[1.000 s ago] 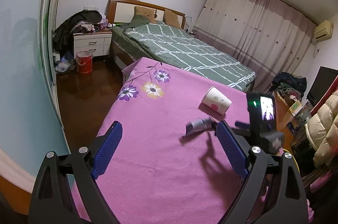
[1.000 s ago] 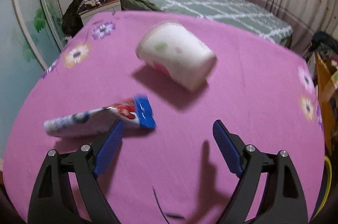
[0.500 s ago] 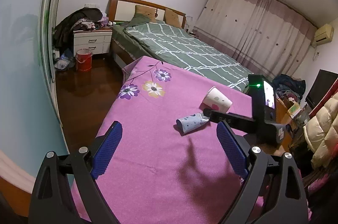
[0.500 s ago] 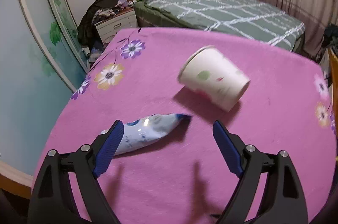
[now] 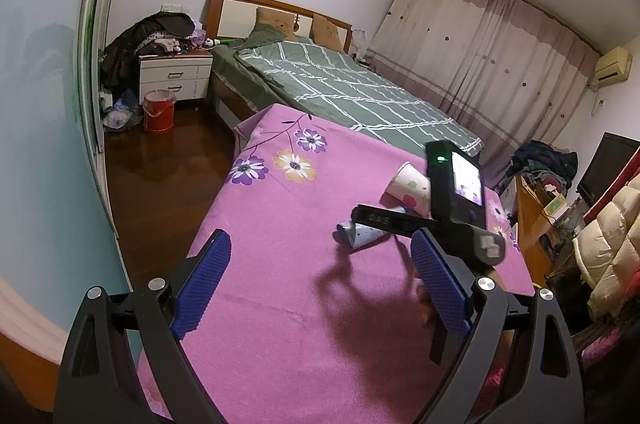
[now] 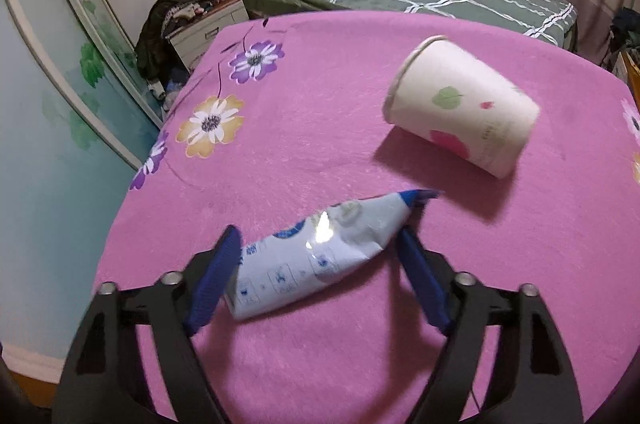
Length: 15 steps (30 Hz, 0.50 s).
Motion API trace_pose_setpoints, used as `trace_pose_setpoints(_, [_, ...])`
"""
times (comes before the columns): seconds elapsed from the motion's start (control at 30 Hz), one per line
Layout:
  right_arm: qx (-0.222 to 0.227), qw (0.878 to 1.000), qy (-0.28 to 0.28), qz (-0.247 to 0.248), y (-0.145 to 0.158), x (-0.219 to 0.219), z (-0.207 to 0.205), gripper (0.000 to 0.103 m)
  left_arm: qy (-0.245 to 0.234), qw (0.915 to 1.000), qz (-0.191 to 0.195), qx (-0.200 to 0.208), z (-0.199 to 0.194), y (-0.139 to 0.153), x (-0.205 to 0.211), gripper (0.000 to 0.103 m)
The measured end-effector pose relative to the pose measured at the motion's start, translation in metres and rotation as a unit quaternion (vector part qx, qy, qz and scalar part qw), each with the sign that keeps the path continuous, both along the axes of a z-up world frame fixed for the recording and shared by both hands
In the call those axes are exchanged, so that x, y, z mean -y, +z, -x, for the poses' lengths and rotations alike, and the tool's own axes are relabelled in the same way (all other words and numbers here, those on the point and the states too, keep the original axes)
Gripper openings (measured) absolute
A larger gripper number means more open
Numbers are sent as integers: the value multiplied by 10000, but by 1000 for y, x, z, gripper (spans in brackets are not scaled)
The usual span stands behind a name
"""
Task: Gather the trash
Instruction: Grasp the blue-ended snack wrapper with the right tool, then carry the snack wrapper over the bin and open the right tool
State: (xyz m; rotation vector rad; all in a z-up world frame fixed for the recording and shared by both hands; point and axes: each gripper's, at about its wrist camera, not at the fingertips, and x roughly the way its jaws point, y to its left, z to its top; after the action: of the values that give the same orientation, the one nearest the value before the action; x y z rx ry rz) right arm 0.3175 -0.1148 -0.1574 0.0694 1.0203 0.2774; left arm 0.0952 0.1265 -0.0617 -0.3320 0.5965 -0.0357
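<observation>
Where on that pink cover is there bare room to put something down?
The pink cover lies bare from the printed flowers down to the left gripper. It is crowded on the right: the paper cup lies tipped over and the wrapper sits between the right gripper jaws.

We see a matt, fuzzy pink cloth point(image 6: 304, 152) | glossy crinkled plastic wrapper point(image 6: 316, 256) | smooth paper cup point(image 6: 460, 108) | ribbed blue pads point(image 6: 212, 276) on matt black gripper frames | polished wood floor point(image 5: 160, 176).
</observation>
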Motion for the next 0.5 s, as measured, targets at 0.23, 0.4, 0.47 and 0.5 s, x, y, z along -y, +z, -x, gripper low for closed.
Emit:
trace_pose_setpoints(0.23, [113,9998,127,128,1,-3,-2,17,29,10000,19,-10,0,0,-3,90])
trace_pose_setpoints(0.4, [307,9994,156,-75,13,16,9,10,-29,10000,17,-33,-1,0,1,90])
trace_pose_setpoints(0.47, [414,9989,156,-122,20,27,17,10,-76,10000,17,-33,-2,-1,3,90])
trace_pose_setpoints(0.5, [486,9986,153,-164,25,36,24,10,-101,9999,20,-37,-3,-1,4,91])
